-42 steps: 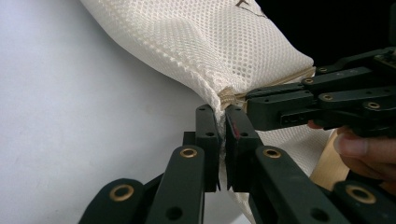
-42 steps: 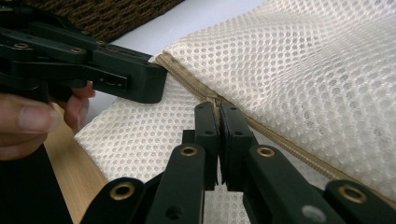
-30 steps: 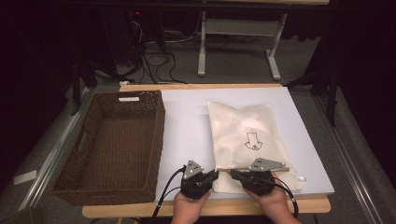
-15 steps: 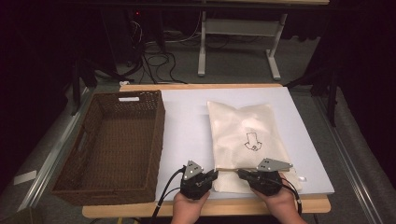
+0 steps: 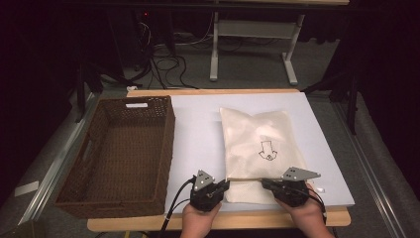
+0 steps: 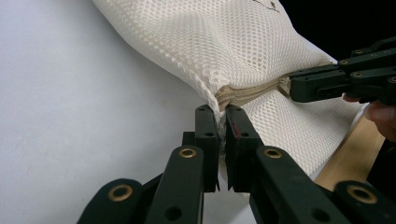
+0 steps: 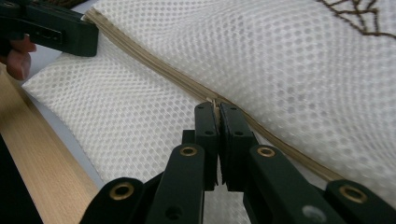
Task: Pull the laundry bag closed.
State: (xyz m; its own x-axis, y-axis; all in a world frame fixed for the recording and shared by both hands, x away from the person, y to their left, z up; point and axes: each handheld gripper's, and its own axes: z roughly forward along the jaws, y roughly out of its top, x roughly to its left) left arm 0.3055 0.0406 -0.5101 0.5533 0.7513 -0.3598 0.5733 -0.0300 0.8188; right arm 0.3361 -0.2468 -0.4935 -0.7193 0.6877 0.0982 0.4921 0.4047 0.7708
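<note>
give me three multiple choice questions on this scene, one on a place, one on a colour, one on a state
1. Where does the wicker basket stand relative to the mesh bag?
A. To its left in the high view
B. On top of it
C. To its right in the high view

2. What colour is the bag's zipper?
A. Red
B. Tan
C. Blue

3. How is the left gripper?
A. Wide open above the bag
C. Lying inside the basket
B. Shut on the bag's edge at the zipper's end

Answers: 1 A, the high view shows the basket at the table's left and the bag right of it. 2 B, a tan strip crosses the white mesh. 3 B, its jaws pinch the mesh in the left gripper view.
</note>
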